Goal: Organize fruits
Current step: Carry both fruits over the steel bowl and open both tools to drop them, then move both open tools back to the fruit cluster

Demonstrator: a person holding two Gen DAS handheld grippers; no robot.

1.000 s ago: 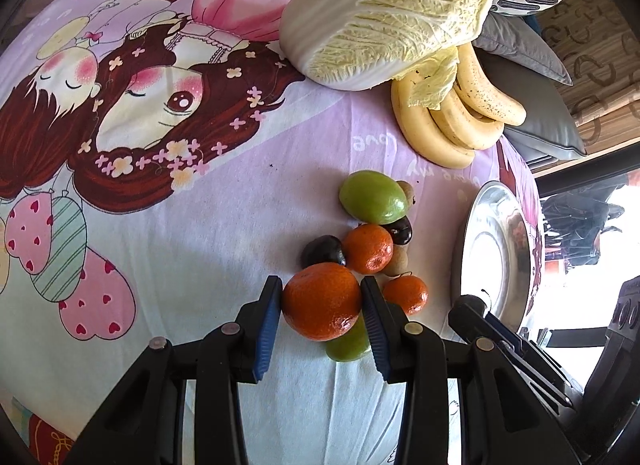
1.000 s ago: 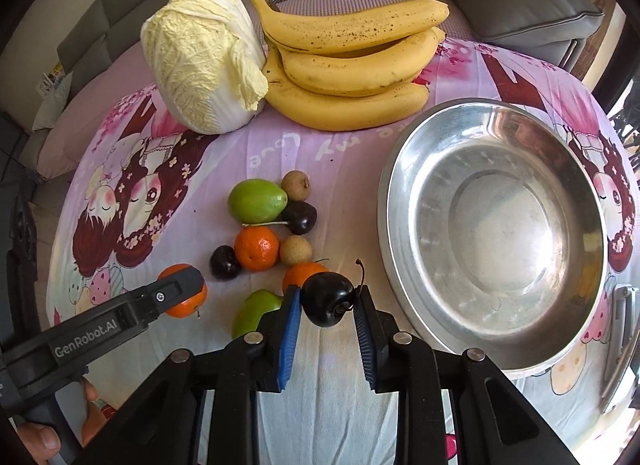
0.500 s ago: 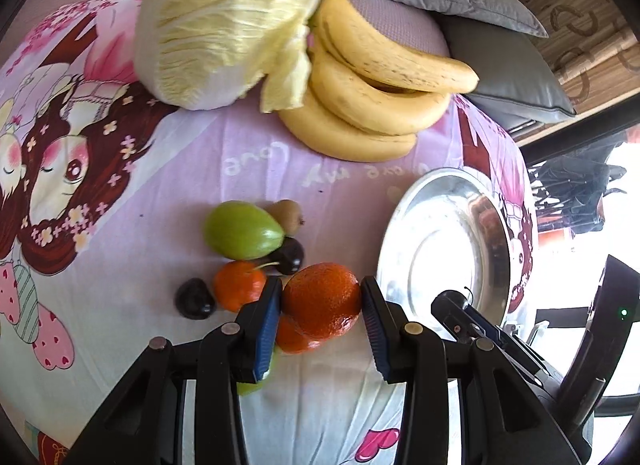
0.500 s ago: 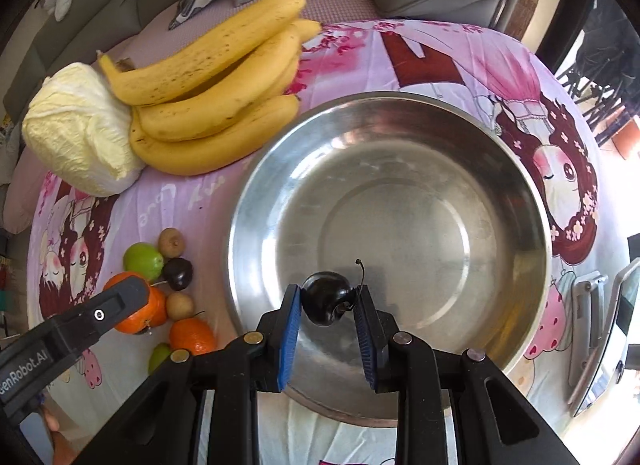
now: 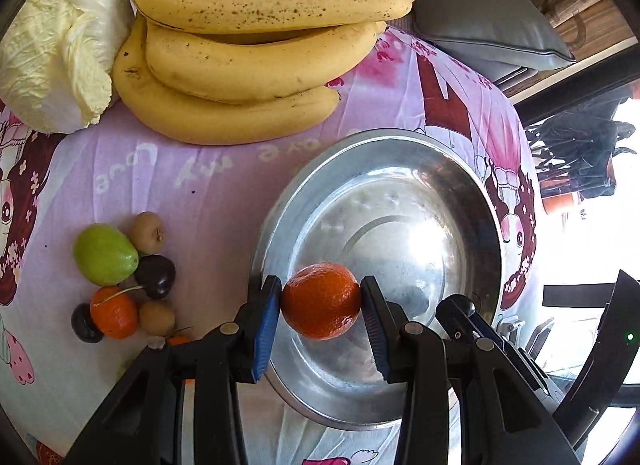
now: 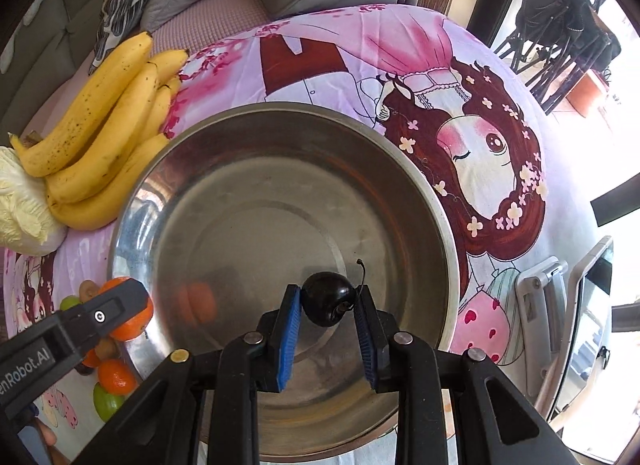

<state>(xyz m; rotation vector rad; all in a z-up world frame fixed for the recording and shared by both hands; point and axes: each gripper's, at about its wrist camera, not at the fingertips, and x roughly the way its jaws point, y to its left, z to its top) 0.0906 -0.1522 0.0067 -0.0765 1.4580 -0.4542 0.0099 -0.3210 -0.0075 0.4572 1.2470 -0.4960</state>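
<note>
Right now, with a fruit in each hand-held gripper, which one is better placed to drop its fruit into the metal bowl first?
Right. The right hand-held gripper has the dark cherry well inside the metal bowl, jaws opening. The left hand-held gripper clamps the orange just inside the rim.

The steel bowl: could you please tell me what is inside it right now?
Nothing rests in the steel bowl; its visible floor is bare. The cherry hangs above it, hiding a small patch.
</note>
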